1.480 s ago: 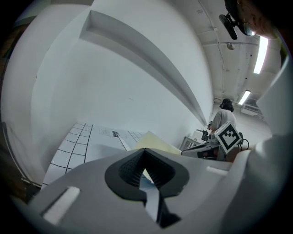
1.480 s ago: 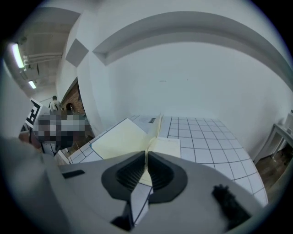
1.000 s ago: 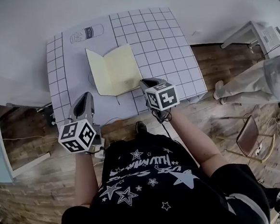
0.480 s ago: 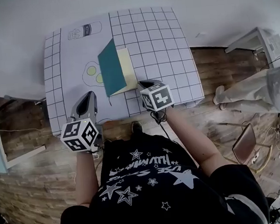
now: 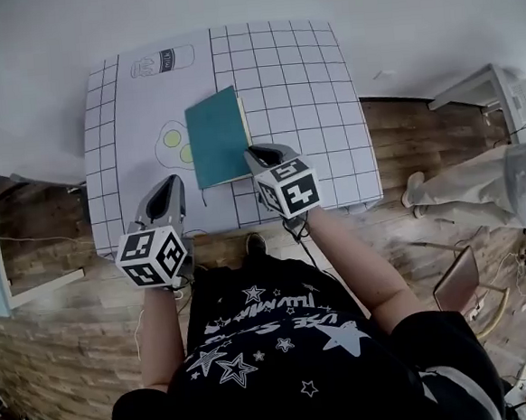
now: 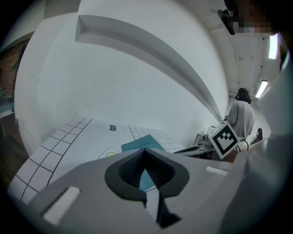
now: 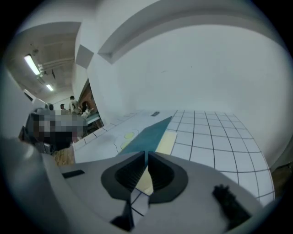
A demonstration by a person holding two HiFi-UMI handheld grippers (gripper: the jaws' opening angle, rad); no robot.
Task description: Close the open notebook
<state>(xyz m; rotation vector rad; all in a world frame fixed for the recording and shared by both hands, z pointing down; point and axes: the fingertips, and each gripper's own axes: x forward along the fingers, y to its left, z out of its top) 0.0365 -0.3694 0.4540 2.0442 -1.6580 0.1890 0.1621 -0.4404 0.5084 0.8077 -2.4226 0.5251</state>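
The notebook (image 5: 216, 136) lies on the white mat with its teal cover folded over the pages. A thin strip of yellow pages (image 5: 243, 125) shows along its right edge. My right gripper (image 5: 257, 151) is at the notebook's near right corner, jaws shut on that corner. In the right gripper view the teal cover (image 7: 146, 135) runs up to the right gripper (image 7: 145, 154), with yellow pages (image 7: 167, 139) beside it. My left gripper (image 5: 166, 187) hangs near the mat's front edge, left of the notebook, shut and holding nothing. In the left gripper view the notebook (image 6: 139, 143) lies beyond the left gripper (image 6: 145, 151).
The mat (image 5: 298, 84) has a black grid, a bottle drawing (image 5: 162, 60) and an egg drawing (image 5: 174, 143) left of the notebook. Wooden floor surrounds the table. A person (image 5: 479, 188) stands at the right, next to a chair (image 5: 459, 280).
The open notebook's left half swung up and over onto the right half, so the teal cover now faces up. The egg drawing came into view. The right gripper stayed at the near right corner.
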